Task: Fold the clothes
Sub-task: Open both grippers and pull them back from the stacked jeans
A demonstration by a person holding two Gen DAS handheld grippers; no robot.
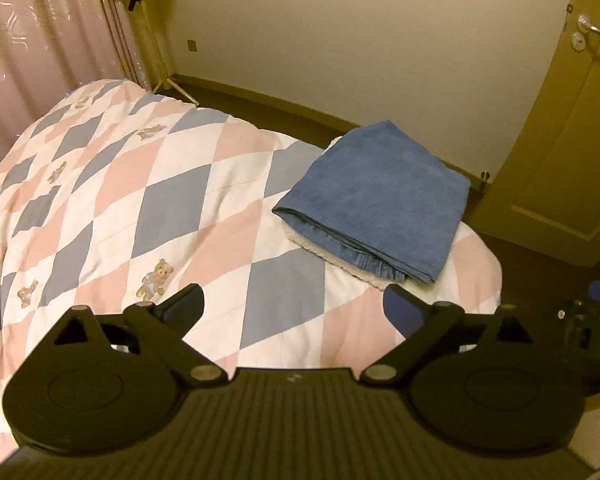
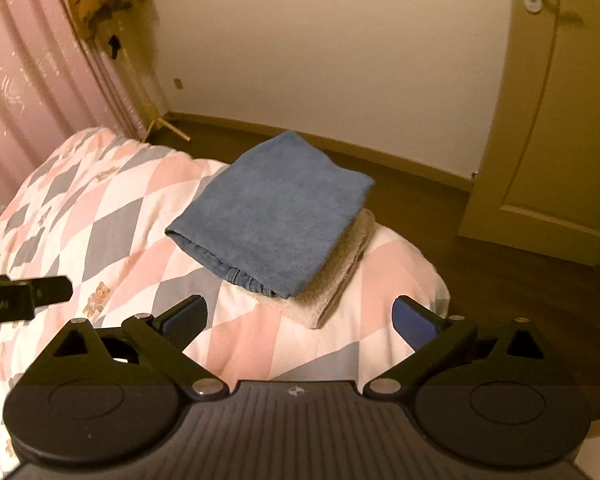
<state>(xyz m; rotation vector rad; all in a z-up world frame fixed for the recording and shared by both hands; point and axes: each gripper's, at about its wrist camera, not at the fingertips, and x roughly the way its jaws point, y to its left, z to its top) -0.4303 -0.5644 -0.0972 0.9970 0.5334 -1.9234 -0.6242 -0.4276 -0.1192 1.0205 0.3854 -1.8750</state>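
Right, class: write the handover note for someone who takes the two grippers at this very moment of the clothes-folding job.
Left gripper: open, empty, above the quilt.
Right gripper: open, empty, just short of the stack.
Folded blue jeans lie on top of a folded cream garment; the stack sits near the corner of the bed's patchwork quilt, on the side toward the door.
Done: both pieces look folded and stacked.
Left: no unfolded clothing shows on the quilt in either view; check outside the frame for more. The jeans' open edge faces the grippers and could be neatened.
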